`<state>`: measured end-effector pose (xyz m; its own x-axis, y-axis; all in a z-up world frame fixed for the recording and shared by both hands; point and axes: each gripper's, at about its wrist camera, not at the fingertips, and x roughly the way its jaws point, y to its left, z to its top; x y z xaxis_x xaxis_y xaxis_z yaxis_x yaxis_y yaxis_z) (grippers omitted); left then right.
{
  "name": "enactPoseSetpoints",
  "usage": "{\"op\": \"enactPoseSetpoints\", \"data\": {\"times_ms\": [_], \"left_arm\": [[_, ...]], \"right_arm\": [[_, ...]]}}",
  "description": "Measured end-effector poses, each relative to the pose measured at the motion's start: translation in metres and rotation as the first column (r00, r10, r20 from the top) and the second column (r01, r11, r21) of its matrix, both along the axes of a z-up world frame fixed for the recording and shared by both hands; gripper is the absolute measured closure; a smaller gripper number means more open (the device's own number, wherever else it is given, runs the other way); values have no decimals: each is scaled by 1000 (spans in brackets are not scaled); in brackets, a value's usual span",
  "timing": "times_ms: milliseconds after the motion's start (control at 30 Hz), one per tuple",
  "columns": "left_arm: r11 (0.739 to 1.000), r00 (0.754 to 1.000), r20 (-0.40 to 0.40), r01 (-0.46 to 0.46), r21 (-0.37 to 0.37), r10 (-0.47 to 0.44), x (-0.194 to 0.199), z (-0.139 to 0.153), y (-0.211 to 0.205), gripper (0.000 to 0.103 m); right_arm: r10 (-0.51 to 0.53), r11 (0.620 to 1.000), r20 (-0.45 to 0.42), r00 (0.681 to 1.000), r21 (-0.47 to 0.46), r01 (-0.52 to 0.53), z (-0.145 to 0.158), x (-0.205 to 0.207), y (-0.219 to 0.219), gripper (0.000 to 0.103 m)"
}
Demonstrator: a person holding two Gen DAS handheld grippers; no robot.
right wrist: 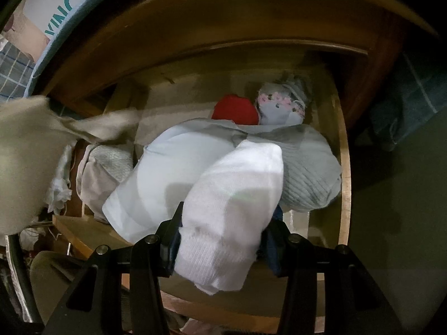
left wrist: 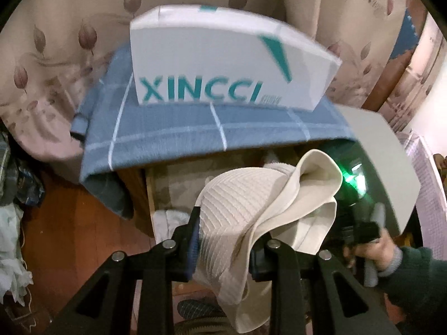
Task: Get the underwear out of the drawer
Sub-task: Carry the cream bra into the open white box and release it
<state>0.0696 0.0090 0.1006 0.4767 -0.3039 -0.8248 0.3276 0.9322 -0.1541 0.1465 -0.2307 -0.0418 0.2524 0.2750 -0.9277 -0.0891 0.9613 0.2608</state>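
Underwear: cream ribbed piece (left wrist: 240,217) hangs pinched in the left gripper (left wrist: 223,254), lifted above the drawer (left wrist: 167,178); it also shows at the left edge of the right wrist view.
Left gripper: jaws closing on the cream cloth, pads pressed against it.
Right gripper (right wrist: 220,240): clamped on a white knit bundle (right wrist: 232,203), low over the drawer.
Hand (left wrist: 374,248): grips the right tool's handle, dark sleeve behind it.
Drawer contents: pale blue garment (right wrist: 173,173), grey ribbed one (right wrist: 310,178), then a red item (right wrist: 236,110) and a floral roll (right wrist: 279,109) at the back.
Top: white XINCCI box (left wrist: 223,64) on a blue checked cloth (left wrist: 195,131).
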Motion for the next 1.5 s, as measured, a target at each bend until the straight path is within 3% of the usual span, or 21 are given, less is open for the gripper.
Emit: {"op": "enactPoseSetpoints", "data": {"times_ms": [367, 567, 700, 967, 1067, 1167, 1500], "left_arm": [[996, 976, 214, -21, -85, 39, 6, 119, 15, 81], [995, 969, 232, -63, -82, 80, 31, 147, 4, 91], [996, 963, 262, -51, -73, 69, 35, 165, -9, 91], [996, 917, 390, -69, -50, 83, 77, 219, -25, 91], [994, 904, 415, -102, -26, 103, 106, 219, -24, 91], [991, 914, 383, -130, -31, 131, 134, 205, -17, 91], [972, 951, 221, -231, 40, 217, 204, 108, -9, 91]], "right_arm": [[4, 1000, 7, 1000, -9, -4, 1, -2, 0, 59], [-4, 1000, 13, 1000, -1, 4, 3, -4, 0, 59], [-7, 1000, 14, 1000, 13, 7, 3, -3, -2, 59], [-9, 1000, 16, 1000, 24, 8, 4, -4, -4, 59], [-10, 999, 13, 1000, 32, 9, 4, -4, -5, 59], [-12, 999, 13, 1000, 46, 11, 4, -4, -6, 59], [-6, 998, 12, 1000, 63, 6, 4, -3, -2, 59]]}}
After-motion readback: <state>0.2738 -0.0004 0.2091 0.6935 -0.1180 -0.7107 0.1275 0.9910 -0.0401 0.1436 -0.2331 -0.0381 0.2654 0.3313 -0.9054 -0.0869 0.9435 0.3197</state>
